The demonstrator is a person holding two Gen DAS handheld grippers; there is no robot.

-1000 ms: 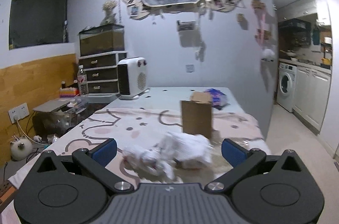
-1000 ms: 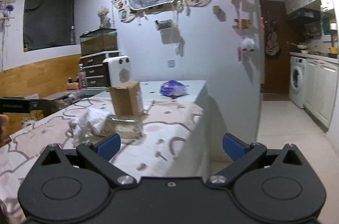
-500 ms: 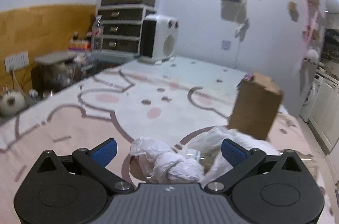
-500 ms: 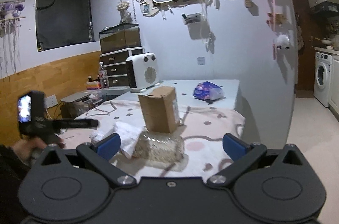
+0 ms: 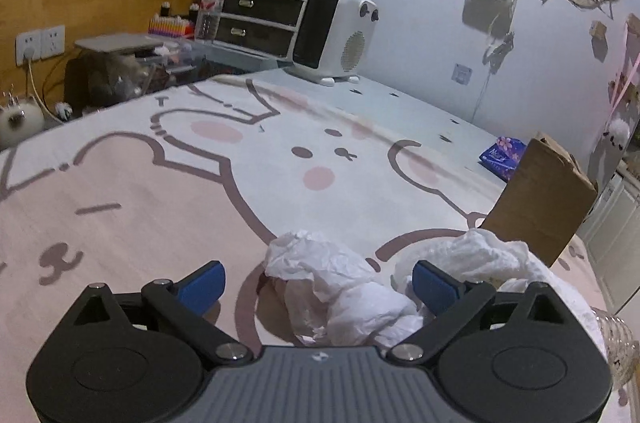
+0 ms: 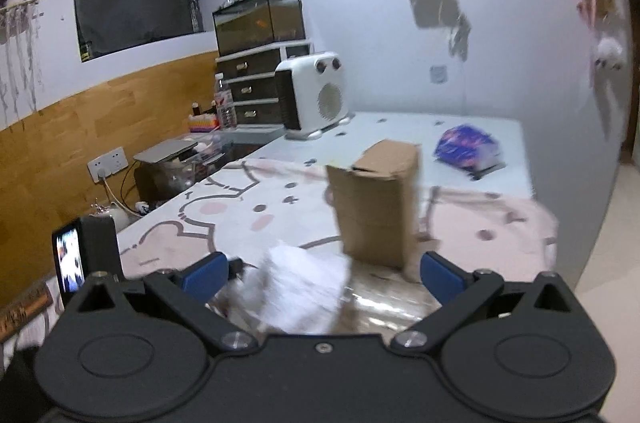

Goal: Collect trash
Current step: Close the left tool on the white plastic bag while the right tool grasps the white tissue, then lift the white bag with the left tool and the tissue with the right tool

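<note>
Trash (image 5: 344, 287) lies crumpled on the tabletop (image 5: 160, 191), between the left hand-held gripper's (image 5: 316, 283) wide, just-narrowing jaws, untouched. Light, soft; pinch its bunched middle. Right hand-held gripper (image 6: 324, 273) gapes, empty.

Black hand-held gripper (image 5: 318, 285), blue pads (image 5: 200, 285), silver screws, grey ribbed body

Left gripper (image 5: 316, 287) low over cartoon-print tablecloth (image 5: 160, 191), jaws wide, just been closing slightly. Crumpled white plastic bag (image 5: 340, 287) lying between blue pads (image 5: 200, 285), untouched. Second white wad (image 5: 488, 255) at right pad. Cardboard box (image 5: 540, 203) upright far right; blue packet (image 5: 502, 155) beyond. White heater (image 5: 336, 33) far, drawer unit (image 5: 260, 9) left of it.
</note>
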